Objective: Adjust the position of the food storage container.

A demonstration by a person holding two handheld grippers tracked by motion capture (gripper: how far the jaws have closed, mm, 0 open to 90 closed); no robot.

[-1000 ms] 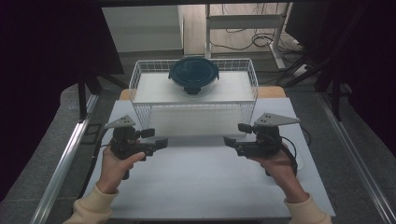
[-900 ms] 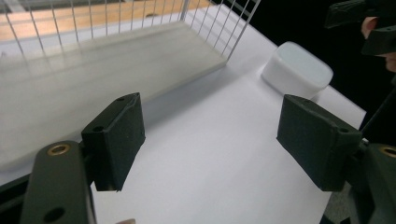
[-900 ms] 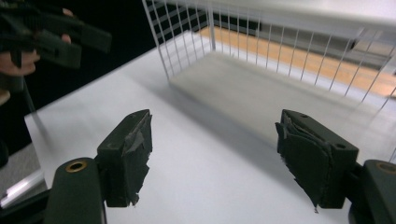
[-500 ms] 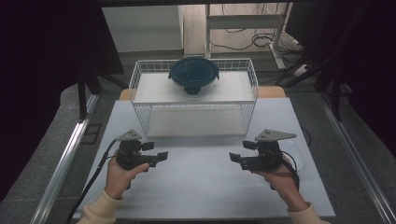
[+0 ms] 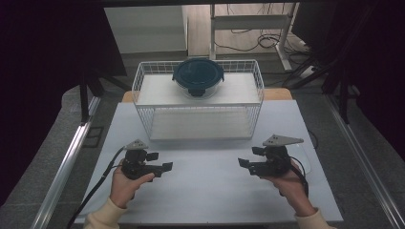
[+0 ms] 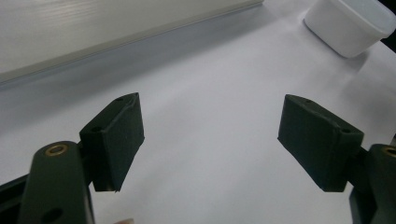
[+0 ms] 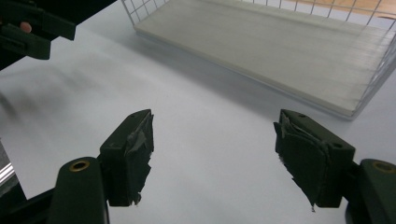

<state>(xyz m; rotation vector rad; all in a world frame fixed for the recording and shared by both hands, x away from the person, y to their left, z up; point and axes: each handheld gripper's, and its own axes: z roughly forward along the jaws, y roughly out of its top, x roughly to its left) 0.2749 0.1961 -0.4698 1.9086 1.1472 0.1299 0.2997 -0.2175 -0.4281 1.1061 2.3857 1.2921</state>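
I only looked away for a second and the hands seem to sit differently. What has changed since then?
Both hands have sunk toward the white table and drawn back to its near edge: the left gripper and the right gripper now lie low, jaws open and empty. Nothing was picked up or let go. The wire basket and the lidded bowl on it stayed put.

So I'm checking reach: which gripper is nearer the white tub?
Right. The right gripper sits just beside the white tub; the left gripper is across the table.
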